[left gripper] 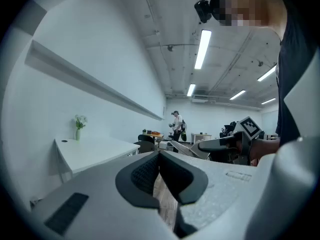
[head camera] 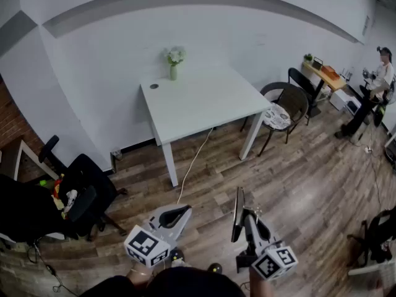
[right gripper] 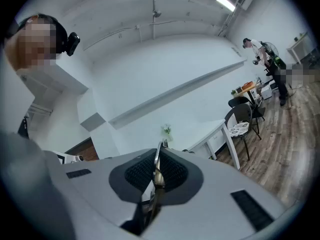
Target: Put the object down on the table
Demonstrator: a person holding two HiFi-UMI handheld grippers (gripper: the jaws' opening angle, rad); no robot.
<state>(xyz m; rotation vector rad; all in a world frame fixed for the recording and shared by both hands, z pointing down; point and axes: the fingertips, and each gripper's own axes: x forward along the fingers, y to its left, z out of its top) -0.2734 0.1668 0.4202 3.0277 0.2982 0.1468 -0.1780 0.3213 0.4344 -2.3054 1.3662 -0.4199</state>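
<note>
Since the right gripper (head camera: 246, 218) has its fingers clamped on a thin flat object (head camera: 237, 212), held edge-up at the lower middle of the head view and well apart from the white counter (head camera: 204, 101), we judge the step in hand to be the carry over to it. We would walk up first, minding the cable (head camera: 195, 159) on the floor. Then we would bring the object over the bare near part of the top, clear of the vase of flowers (head camera: 173, 73) and the small dark disc (head camera: 153, 86). A thing this thin would likely topple on its edge, so we would lay it flat, let it rest fully, and only then part the fingers. The left gripper (head camera: 179, 214) has its fingers together at the tips with nothing between them.

We count one counter, one vase, one disc, one held object, two grippers, two chairs (head camera: 288, 104) at the right of the frame, one office chair (head camera: 86, 184) at the left, and one other person (head camera: 377, 85) at the upper right.
</note>
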